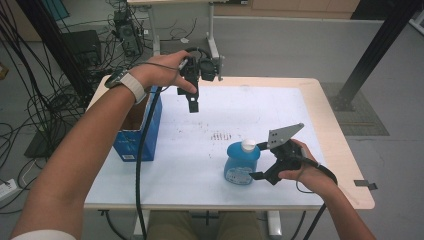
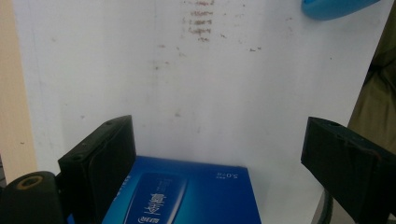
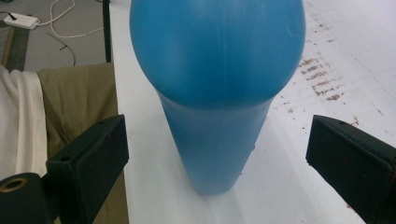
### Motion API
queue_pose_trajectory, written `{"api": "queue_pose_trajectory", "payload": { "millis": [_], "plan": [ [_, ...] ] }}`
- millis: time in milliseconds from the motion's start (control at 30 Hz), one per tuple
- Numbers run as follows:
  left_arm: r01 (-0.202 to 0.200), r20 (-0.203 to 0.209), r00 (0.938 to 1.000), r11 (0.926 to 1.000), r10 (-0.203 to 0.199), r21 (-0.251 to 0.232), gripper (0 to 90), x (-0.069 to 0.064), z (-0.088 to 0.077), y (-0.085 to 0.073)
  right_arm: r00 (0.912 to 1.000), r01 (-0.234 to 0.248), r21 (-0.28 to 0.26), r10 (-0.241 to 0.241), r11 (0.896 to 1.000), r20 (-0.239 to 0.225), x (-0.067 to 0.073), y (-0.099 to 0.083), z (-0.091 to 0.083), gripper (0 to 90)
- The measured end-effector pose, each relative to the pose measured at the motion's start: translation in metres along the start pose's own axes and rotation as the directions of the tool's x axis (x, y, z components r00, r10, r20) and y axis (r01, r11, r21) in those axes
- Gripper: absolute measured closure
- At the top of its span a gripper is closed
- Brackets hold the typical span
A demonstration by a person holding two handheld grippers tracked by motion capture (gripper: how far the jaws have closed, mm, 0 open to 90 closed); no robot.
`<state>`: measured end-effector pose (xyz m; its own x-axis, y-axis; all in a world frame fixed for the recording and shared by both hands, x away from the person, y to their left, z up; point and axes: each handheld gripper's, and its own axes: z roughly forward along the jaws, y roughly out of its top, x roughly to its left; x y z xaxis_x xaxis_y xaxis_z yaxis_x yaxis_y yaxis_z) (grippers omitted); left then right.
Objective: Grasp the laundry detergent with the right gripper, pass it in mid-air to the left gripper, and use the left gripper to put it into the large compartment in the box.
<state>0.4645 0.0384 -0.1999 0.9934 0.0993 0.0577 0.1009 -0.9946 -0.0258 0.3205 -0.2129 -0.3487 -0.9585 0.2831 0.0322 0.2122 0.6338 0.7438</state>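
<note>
Right gripper (image 1: 260, 161) open, jaws either side of bottle (image 1: 242, 162) — left gripper (image 1: 194, 102) open above box (image 1: 137, 132).

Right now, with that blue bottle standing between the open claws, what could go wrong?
1. The blue bottle stands upright and looks narrow from the side, between the right gripper's open jaws without touching them. An off-centre squeeze might tip it.
2. It stands near the table's front edge, so a knock could send it off.
3. The left gripper hangs open over the blue box; its cable trails past the box and might drag it.
</note>
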Motion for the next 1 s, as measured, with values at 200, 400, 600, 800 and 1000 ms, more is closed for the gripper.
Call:
{"api": "queue_pose_trajectory", "payload": {
  "millis": [200,400,600,800,1000],
  "plan": [
    [-0.002,0.0,1.0,1.0,0.002,-0.001,10.5,0.0001,0.0002,0.0,1.0,-0.002,-0.006,0.002,1.0,0.004,-0.0004,-0.0002,0.0001,5.7],
    [0.0,-0.001,1.0,1.0,0.0,-0.001,10.5,0.0003,0.0,-0.0002,1.0,0.001,-0.004,-0.001,1.0,0.002,-0.0005,-0.0006,0.0005,6.2],
    [0.0,0.0,1.0,1.0,0.0,-0.001,10.5,0.0003,0.0003,0.0,1.0,0.001,-0.006,-0.001,1.0,0.003,-0.0003,-0.0006,0.0008,6.2],
    [-0.001,0.0,1.0,1.0,0.001,-0.002,10.5,0.0002,0.0006,0.0005,1.0,-0.002,-0.005,0.002,1.0,0.003,-0.0003,-0.001,0.001,6.2],
    [-0.002,0.001,1.0,1.0,0.002,0.001,10.5,0.0006,0.0008,0.0009,1.0,-0.003,-0.008,0.003,1.0,0.001,-0.0003,-0.0018,0.0025,6.2]
  ]
}}
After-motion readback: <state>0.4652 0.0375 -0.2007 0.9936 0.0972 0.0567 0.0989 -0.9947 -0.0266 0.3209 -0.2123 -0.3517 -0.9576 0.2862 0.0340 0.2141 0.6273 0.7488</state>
